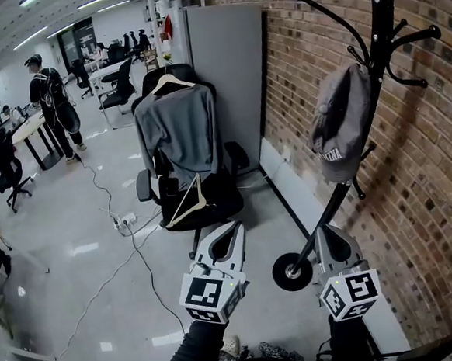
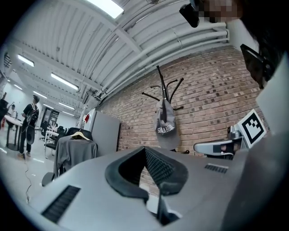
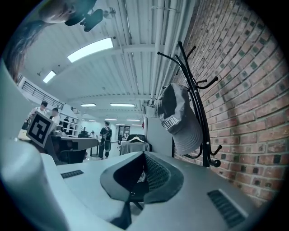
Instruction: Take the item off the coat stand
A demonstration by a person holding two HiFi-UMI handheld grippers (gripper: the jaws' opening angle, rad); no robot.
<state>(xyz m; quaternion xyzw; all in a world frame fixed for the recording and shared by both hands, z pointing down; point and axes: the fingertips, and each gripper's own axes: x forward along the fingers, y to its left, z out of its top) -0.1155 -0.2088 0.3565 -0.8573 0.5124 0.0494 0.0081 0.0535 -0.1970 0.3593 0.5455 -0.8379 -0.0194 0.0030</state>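
Note:
A grey cap point(image 1: 338, 124) with white lettering hangs from a hook of the black coat stand point(image 1: 377, 24), which stands against the brick wall; its round base point(image 1: 293, 272) rests on the floor. My left gripper point(image 1: 231, 228) and my right gripper point(image 1: 329, 230) are held low in front of the stand, both shut and empty, well short of the cap. In the left gripper view the cap point(image 2: 165, 124) hangs straight ahead beyond the closed left gripper point(image 2: 145, 150). In the right gripper view the cap point(image 3: 180, 119) is up and to the right of the closed right gripper point(image 3: 144, 155).
An office chair carries a grey sweater on a hanger point(image 1: 176, 125) left of the stand, with a wooden hanger point(image 1: 187, 202) on its seat. A grey cabinet point(image 1: 229, 74) stands behind. A power strip and cable point(image 1: 124, 220) lie on the floor. A person point(image 1: 52, 100) stands far left.

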